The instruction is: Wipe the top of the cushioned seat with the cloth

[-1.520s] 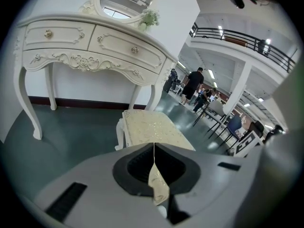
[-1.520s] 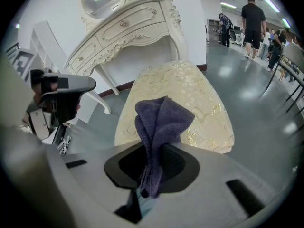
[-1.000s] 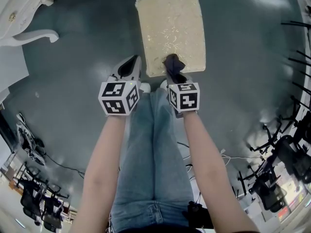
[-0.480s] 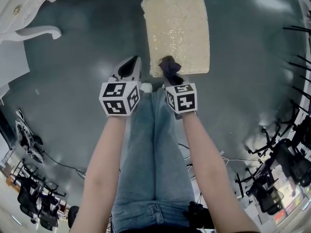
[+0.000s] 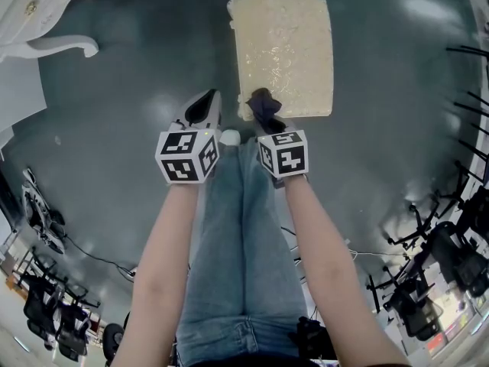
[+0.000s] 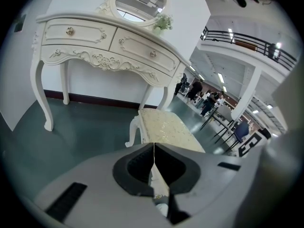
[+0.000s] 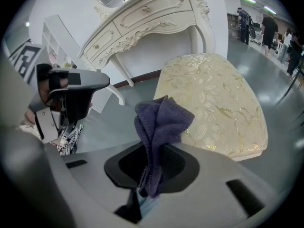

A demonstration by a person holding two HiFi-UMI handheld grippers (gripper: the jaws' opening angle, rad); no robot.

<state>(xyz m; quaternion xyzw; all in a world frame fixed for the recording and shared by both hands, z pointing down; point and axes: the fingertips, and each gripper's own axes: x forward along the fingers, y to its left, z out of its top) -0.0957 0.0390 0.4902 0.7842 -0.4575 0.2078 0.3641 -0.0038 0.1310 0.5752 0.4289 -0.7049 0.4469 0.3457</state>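
The cushioned seat (image 5: pixel 284 52), cream with a gold pattern, stands on the floor ahead of me; it also shows as the seat (image 7: pixel 213 103) and the seat (image 6: pixel 164 129). A dark purple cloth (image 7: pixel 159 122) sticks up from my right gripper (image 7: pixel 152 163), which is shut on it. In the head view the cloth (image 5: pixel 264 105) hangs at the seat's near left corner, held by the right gripper (image 5: pixel 266 117). My left gripper (image 5: pixel 202 107) hovers over bare floor left of the seat, its jaws pressed together with nothing between them (image 6: pixel 153 163).
A white ornate dressing table (image 6: pixel 104 46) with a mirror stands behind the seat against the wall, its leg (image 5: pixel 46 48) at the head view's upper left. Office chairs (image 5: pixel 428 281) crowd the right side. The grey-green floor (image 5: pixel 137 75) surrounds the seat.
The seat has shifted right and up in the head view as my view moved. The right gripper with the cloth now sits at the seat's near left corner. The left gripper barely moved.
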